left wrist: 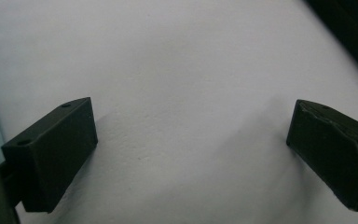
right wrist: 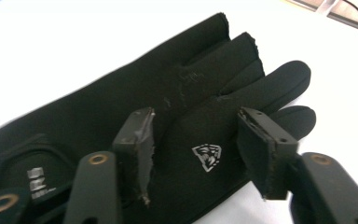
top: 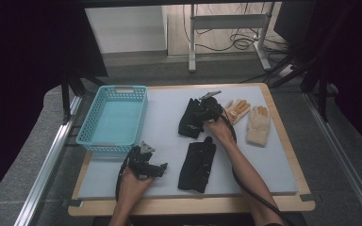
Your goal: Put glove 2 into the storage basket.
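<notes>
The right gripper (right wrist: 193, 149) hovered over the far black glove (right wrist: 168, 116), its jaws apart and not clamping it. The left gripper (left wrist: 191, 140) rested open on the near-left white mat (left wrist: 182, 70).

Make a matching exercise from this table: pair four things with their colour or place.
Things:
1. basket
2. glove under the right claw
3. pair of gloves at the far right
4. left claw

Colour or place:
A. cream
B. black, with a small white logo
C. turquoise
D. open over bare mat

Pairs: 1-C, 2-B, 3-A, 4-D
</notes>
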